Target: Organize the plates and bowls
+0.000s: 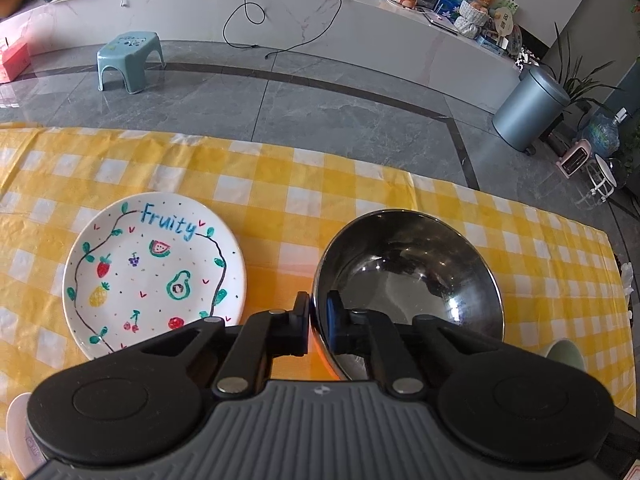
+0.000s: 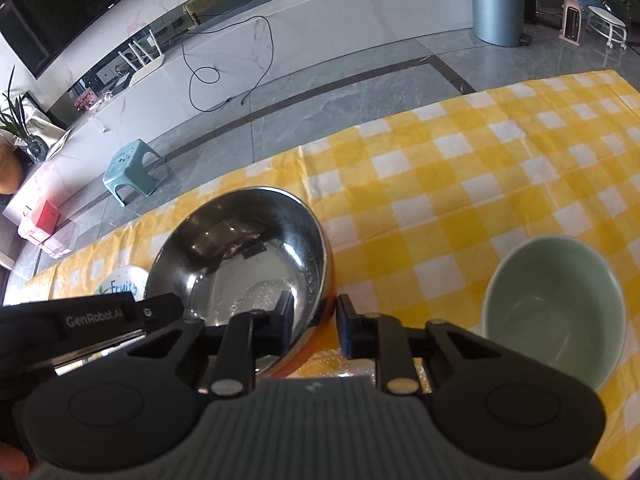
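The shiny round steel bowl (image 1: 408, 280) is gripped at its near rim by both grippers: left gripper (image 1: 318, 322) jaws pinched narrow on the rim, right gripper (image 2: 314, 326) jaws straddling it, apparently for a steady two-handed lift off the yellow-checked counter (image 1: 360, 184), between painted white fruit plate (image 1: 154, 272) and pale green ceramic bowl (image 2: 554, 308).

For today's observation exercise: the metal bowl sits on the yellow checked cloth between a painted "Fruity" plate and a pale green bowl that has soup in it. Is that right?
Not quite. The pale green bowl is empty; the right wrist view looks straight into it and shows only bare glaze. The rest holds: the metal bowl sits on the yellow checked cloth between the "Fruity" plate and that green bowl.
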The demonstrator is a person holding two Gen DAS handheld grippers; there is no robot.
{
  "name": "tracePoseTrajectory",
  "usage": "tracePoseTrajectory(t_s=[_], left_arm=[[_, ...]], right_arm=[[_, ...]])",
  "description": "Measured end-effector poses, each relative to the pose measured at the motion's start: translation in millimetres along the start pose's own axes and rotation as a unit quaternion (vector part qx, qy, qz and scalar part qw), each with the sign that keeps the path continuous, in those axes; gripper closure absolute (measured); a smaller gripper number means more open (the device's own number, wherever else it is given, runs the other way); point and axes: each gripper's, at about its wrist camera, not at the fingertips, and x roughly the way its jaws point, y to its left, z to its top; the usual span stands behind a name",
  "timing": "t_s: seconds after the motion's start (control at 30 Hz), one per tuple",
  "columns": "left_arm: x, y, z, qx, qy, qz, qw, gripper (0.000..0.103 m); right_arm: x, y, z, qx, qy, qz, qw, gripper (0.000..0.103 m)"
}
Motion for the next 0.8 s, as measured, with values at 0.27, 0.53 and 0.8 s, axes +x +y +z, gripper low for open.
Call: tracePoseTrajectory(t_s=[0.27, 0.53, 0.8], left_arm=[[-46, 2, -14, 0.003, -0.028, -0.004, 0.9996, 0.096], [-107, 15, -51, -0.004, -0.050, 0.000, 0.9987, 0.095], [-169, 37, -101, -0.031, -0.070, 0.004, 0.9970, 0.095]], right_arm=[[-32, 2, -13, -0.002, -0.009, 0.014, 1.000, 0.085], [-91, 9, -57, -0.003, -0.017, 0.040, 0.999, 0.086], [-151, 20, -114, -0.012, -0.018, 0.063, 0.998, 0.086]])
